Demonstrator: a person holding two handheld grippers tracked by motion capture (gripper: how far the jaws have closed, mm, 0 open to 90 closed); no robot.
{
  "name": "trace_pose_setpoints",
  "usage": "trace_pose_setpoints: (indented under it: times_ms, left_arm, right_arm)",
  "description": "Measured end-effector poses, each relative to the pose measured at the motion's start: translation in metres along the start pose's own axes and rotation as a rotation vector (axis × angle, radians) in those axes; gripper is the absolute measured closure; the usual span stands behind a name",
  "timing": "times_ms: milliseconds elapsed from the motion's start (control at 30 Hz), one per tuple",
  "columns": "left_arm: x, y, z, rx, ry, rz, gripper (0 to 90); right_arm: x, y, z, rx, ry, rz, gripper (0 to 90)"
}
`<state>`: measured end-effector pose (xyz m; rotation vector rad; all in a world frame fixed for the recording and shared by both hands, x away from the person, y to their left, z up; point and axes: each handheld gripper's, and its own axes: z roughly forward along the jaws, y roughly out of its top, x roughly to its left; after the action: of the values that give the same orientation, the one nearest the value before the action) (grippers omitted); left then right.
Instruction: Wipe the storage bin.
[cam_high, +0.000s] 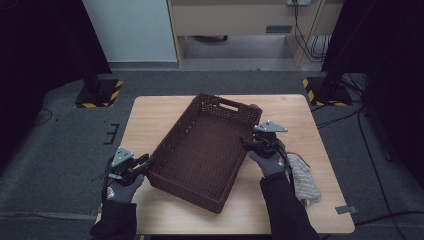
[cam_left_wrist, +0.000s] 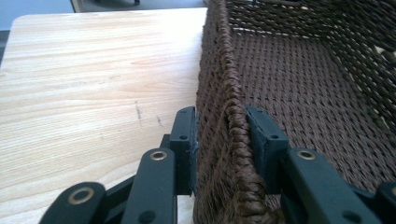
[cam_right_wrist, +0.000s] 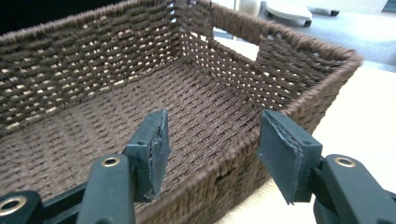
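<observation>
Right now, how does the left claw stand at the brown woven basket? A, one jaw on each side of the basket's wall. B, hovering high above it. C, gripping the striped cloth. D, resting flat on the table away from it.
A: in the left gripper view the left claw straddles the rim of the basket, one jaw outside the wall, one inside.

The basket sits askew in the middle of your table, its handle end farthest from you. Your left gripper is at the basket's left near corner, one jaw outside the wall and one inside, while your right gripper straddles the rim of the right wall. A cloth lies on the table to the right of your right hand.
</observation>
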<state>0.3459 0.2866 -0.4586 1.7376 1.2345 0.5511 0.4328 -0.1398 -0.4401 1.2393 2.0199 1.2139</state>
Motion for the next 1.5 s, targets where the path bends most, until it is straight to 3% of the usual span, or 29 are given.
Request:
trace_pose_setpoints:
  times_ms: [133, 200, 267, 433, 533, 667, 800, 933, 1000, 1100, 1167, 1400, 1500]
  left_arm:
    - [-0.001, 0.000, -0.001, -0.011, -0.006, 0.017, 63.1]
    - [-0.008, 0.002, -0.008, -0.005, -0.008, 0.050, 60.5]
    - [-0.011, 0.002, -0.009, 0.002, 0.013, 0.079, 61.0]
    - [-0.007, 0.002, -0.007, 0.016, 0.010, 0.049, 67.2]
    - [-0.002, 0.003, -0.005, 0.024, 0.017, 0.042, 70.0]
    - [0.004, 0.004, -0.004, 0.025, 0.026, 0.041, 72.5]
    - [0.011, 0.006, -0.001, 0.025, 0.036, 0.032, 71.8]
    - [0.015, 0.011, 0.011, 0.034, 0.091, 0.056, 70.9]
    - [0.017, 0.012, 0.015, 0.037, 0.093, 0.055, 71.2]
    - [0.025, 0.013, 0.020, 0.027, 0.061, 0.026, 72.1]
    - [0.027, 0.012, 0.020, 0.012, 0.046, 0.011, 71.3]
    - [0.022, 0.011, 0.005, -0.035, 0.031, 0.042, 61.7]
    - [0.021, 0.009, -0.001, -0.037, 0.056, 0.053, 61.8]
  right_arm:
    - [0.001, -0.001, 0.003, 0.016, -0.020, -0.017, 45.8]
    - [-0.001, -0.003, 0.002, 0.053, -0.027, -0.031, 48.5]
    - [-0.002, -0.004, 0.002, 0.046, -0.021, -0.024, 48.6]
    - [-0.001, -0.007, 0.000, 0.033, -0.018, -0.001, 48.9]
    - [0.000, -0.005, -0.003, 0.036, -0.009, -0.012, 48.5]
    - [-0.002, -0.003, -0.010, -0.015, -0.011, -0.010, 47.5]
    - [-0.014, 0.002, -0.017, -0.039, -0.041, 0.010, 44.8]
    - [-0.028, 0.001, -0.018, -0.042, -0.073, 0.032, 42.8]
    - [-0.031, 0.000, -0.016, -0.039, -0.081, 0.034, 42.6]
    - [-0.034, -0.001, -0.013, -0.039, -0.089, 0.037, 42.2]
    - [-0.037, -0.002, -0.010, -0.025, -0.096, 0.038, 42.2]
    - [-0.036, -0.005, -0.004, -0.004, -0.084, 0.041, 46.9]
    - [-0.035, -0.006, -0.004, -0.005, -0.088, 0.043, 48.1]
